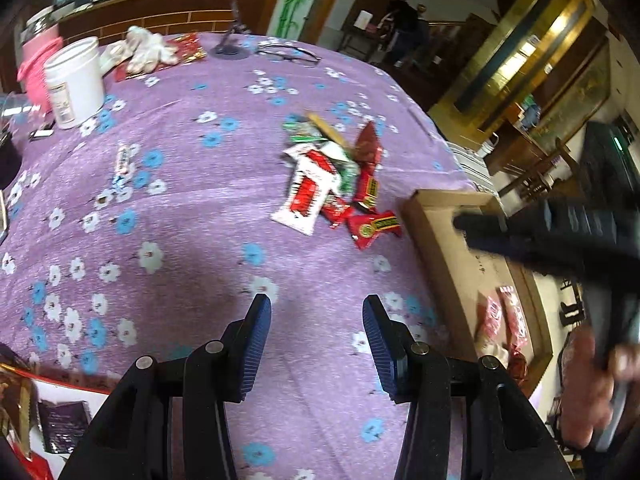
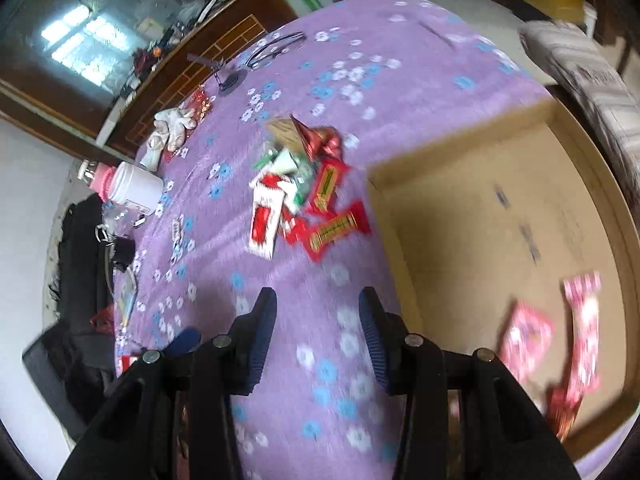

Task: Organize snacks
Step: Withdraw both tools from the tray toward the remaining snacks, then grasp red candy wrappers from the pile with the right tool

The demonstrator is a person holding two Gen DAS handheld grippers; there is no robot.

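A pile of snack packets (image 1: 336, 184) in red, white and green lies on the purple flowered tablecloth (image 1: 180, 220); it also shows in the right wrist view (image 2: 304, 196). A shallow cardboard box (image 1: 452, 248) stands to its right and holds a few pink and red packets (image 2: 552, 332). My left gripper (image 1: 316, 344) is open and empty above the cloth, short of the pile. My right gripper (image 2: 318, 332) is open and empty near the box's left edge (image 2: 384, 208); it appears blurred over the box in the left wrist view (image 1: 560, 240).
A white jar (image 1: 76, 84), a pink container (image 1: 36, 60), white gloves (image 1: 148, 50), glasses (image 1: 288, 54) and a small stand (image 1: 232, 46) sit at the table's far side. A single wrapped snack (image 1: 122, 160) lies left. Black bags (image 2: 80, 280) lie at the table's left end.
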